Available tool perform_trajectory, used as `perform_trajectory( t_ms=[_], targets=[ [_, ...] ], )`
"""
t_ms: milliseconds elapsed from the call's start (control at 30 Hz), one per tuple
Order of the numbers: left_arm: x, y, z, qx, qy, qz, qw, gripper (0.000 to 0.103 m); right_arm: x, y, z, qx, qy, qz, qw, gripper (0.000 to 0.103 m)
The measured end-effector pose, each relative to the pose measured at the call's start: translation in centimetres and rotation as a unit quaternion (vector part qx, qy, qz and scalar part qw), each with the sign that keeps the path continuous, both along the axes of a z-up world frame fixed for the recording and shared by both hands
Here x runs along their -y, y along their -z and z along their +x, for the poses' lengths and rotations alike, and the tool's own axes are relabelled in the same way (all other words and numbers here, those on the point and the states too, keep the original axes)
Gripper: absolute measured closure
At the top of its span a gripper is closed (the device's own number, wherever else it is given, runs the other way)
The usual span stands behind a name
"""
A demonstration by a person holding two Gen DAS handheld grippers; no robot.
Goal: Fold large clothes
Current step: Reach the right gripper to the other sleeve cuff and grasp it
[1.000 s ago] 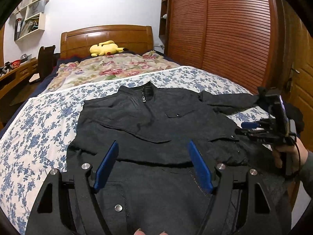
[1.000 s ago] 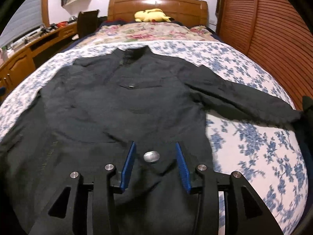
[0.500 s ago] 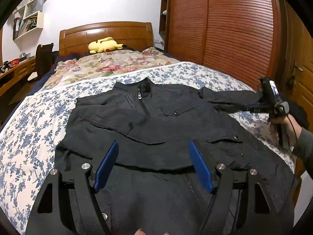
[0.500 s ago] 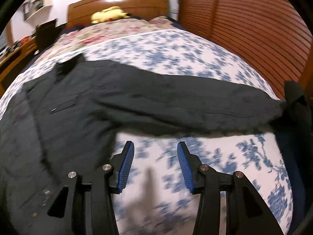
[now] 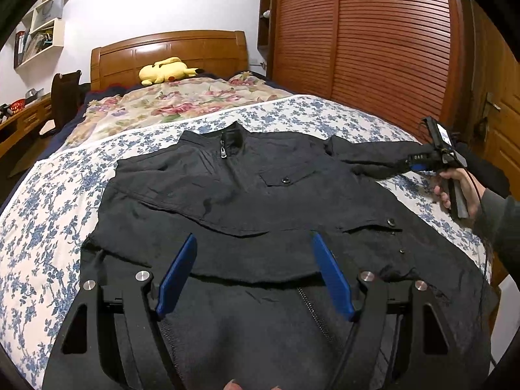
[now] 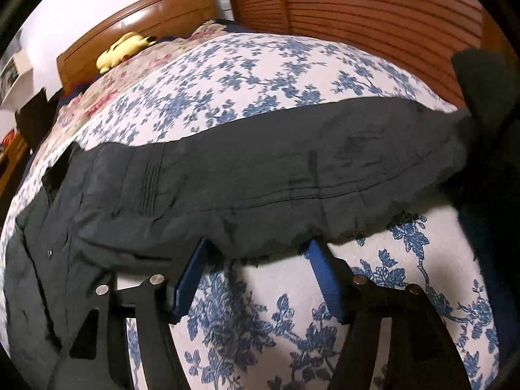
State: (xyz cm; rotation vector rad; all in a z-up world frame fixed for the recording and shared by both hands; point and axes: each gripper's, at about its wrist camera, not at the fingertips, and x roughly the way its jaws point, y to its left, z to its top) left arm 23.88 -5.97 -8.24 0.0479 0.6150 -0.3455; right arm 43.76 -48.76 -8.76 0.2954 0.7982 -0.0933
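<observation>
Two claws | right gripper (image 6: 256, 253) just swung to sleeve (image 6: 276, 175), jaws widened, edge between, ungripped | left gripper (image 5: 253, 253) wide, empty over jacket (image 5: 247, 208) | sleeve fold next

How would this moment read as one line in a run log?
stage: sleeve fold starting | jacket: flat on bed | left gripper: open over hem | right gripper: jaws just opened, at sleeve edge

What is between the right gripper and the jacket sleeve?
Nothing visible. The right gripper is open, its jaws having just been opening, and its fingers sit right at the near edge of the sleeve, with only bedsheet beneath.
</observation>
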Motion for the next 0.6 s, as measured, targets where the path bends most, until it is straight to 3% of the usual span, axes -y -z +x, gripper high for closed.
perform_trajectory(
  t_ms=[167, 300, 433, 567, 600],
  targets=[
    [0.0, 0.1, 0.1, -0.003, 0.002, -0.001, 1.0000, 0.028, -0.4, 0.2, 0.1, -0.005, 0.027, 0.015, 0.999, 0.035],
    [-0.1, 0.0, 0.0, -0.002, 0.004, -0.001, 1.0000, 0.028, -0.2, -0.1, -0.7, 0.021, 0.046, 0.049, 0.998, 0.035],
    [-0.1, -0.1, -0.1, -0.001, 0.005, -0.004, 1.0000, 0.028, 0.4, 0.4, -0.6, 0.010, 0.060, 0.076, 0.995, 0.035],
    [-0.2, 0.0, 0.0, -0.003, 0.005, -0.004, 1.0000, 0.028, 0.4, 0.2, 0.1, 0.003, 0.061, 0.071, 0.996, 0.036],
    [-0.2, 0.0, 0.0, -0.004, 0.005, -0.004, 1.0000, 0.028, 0.2, 0.1, 0.3, 0.001, 0.059, 0.062, 0.996, 0.045]
  ],
)
